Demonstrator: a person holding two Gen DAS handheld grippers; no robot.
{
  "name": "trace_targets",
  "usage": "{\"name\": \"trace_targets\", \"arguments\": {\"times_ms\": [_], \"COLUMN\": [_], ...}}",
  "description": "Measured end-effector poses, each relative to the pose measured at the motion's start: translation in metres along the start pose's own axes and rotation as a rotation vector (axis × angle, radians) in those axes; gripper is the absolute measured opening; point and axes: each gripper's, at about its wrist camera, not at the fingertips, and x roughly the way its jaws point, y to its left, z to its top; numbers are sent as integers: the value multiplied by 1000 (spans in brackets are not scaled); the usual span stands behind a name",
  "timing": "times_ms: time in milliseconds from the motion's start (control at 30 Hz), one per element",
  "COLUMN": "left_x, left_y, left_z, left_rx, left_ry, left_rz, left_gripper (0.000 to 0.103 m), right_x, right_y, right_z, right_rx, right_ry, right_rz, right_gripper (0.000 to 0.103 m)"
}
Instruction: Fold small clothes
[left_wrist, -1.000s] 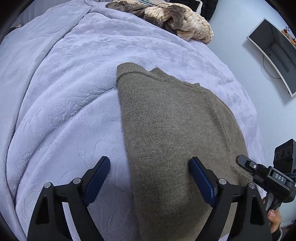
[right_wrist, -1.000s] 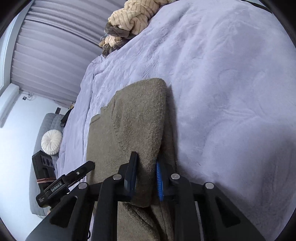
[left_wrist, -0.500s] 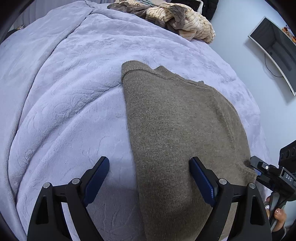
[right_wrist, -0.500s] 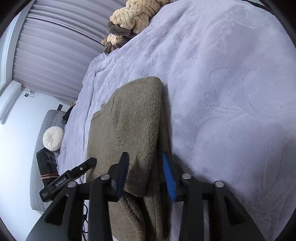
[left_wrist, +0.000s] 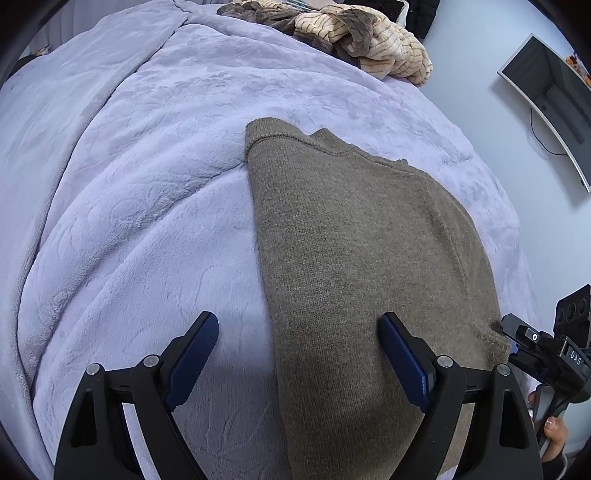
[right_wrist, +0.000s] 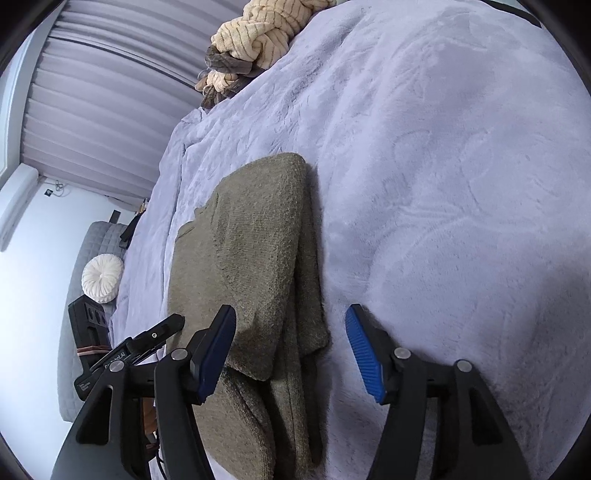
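Note:
An olive-brown knit sweater (left_wrist: 362, 258) lies flat on the lavender bed cover (left_wrist: 140, 206), its near part folded in layers. In the right wrist view the sweater (right_wrist: 251, 251) shows a folded sleeve on top. My left gripper (left_wrist: 299, 354) is open and empty, hovering over the sweater's left edge near its hem. My right gripper (right_wrist: 291, 347) is open and empty, its jaws on either side of the folded sleeve's near end. The right gripper also shows at the left wrist view's right edge (left_wrist: 535, 343).
A heap of cream and brown striped clothes (left_wrist: 354, 33) lies at the bed's far end, also in the right wrist view (right_wrist: 258, 33). A monitor (left_wrist: 550, 96) hangs on the right wall. A grey sofa with a white round cushion (right_wrist: 102, 275) stands beyond the bed.
My right gripper was shut on the folded sleeve; it has opened wide and let the sleeve rest on the sweater. The left gripper stayed open and shifted only slightly.

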Motion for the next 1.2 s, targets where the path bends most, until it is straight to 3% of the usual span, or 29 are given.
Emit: {"name": "trace_targets", "arguments": {"times_ms": [67,133,400,567,733,1000,1167,1200], "left_x": [0,0,4,0,7,32,37,36], "left_y": [0,-1,1,-5,-8,2,-7,-9], "left_z": [0,0,0,0,6,8,11,11], "left_rx": [-1,3,-11,29,38,-37,-8,2], "left_ry": [0,0,12,-27,2,74,96,94], "left_rz": [1,19,12,45,-2,-159,-182,-183], "left_gripper": [90,99,99,102,102,102,102,97], "right_x": [3,5,11,14,19,44,72,74], "right_y": [2,4,5,7,9,16,27,28], "right_z": [2,3,6,7,11,29,36,36], "right_rx": [-8,-8,-8,-10,-19,-45,-62,-62], "right_ry": [5,9,17,22,32,107,168,166], "right_rz": [-2,-3,-3,4,6,44,82,76], "right_gripper": [68,68,73,77,79,80,81,81]}}
